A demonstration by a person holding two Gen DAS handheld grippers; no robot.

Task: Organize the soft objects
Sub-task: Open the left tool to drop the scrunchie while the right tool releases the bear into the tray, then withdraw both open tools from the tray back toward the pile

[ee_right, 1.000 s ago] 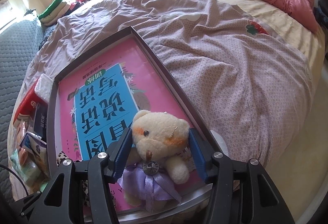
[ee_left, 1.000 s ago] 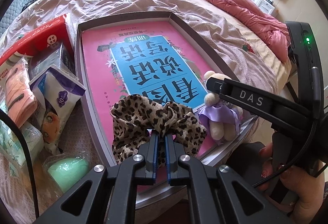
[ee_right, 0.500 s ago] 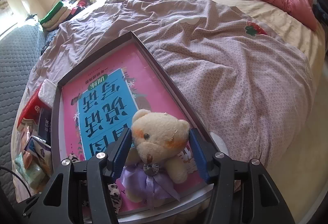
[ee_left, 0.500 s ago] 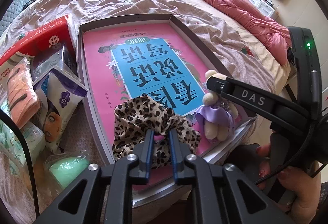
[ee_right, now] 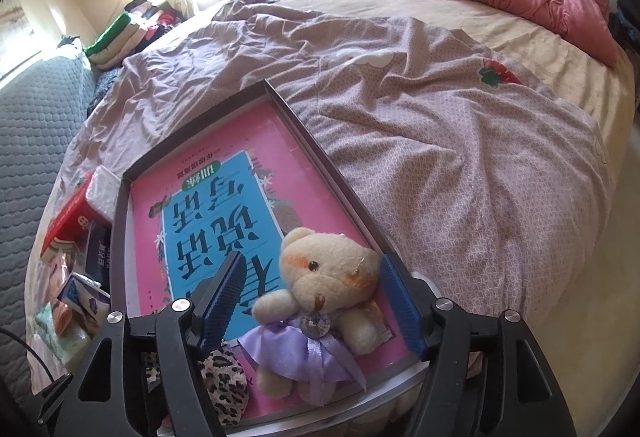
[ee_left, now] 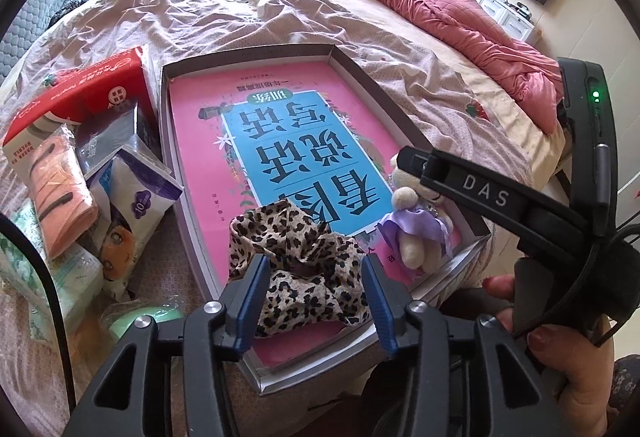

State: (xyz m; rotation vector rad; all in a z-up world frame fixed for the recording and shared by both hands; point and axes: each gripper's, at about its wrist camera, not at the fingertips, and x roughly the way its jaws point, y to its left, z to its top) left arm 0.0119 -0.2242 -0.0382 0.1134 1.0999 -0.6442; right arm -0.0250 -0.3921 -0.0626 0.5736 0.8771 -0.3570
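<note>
A leopard-print scrunchie lies at the near end of a shallow grey box lined with a pink and blue book cover. My left gripper straddles it. The jaws are opening, with the fabric loose between the blue pads. A cream teddy bear in a purple skirt sits in the box's near right corner. My right gripper stands around the bear with its jaws opening. The left pad is clear of the bear and the right pad is close beside its head. The bear also shows in the left wrist view.
Left of the box lie a red tissue pack, an orange cloth pack, a purple-and-white packet and a green sponge. A rumpled mauve sheet covers the bed and a pink quilt lies at its far side. A person's hand holds the right gripper.
The left jaws have gone from shut on the scrunchie to wide apart, and the scrunchie has dropped loose. The right jaws have spread away from the bear's sides.
</note>
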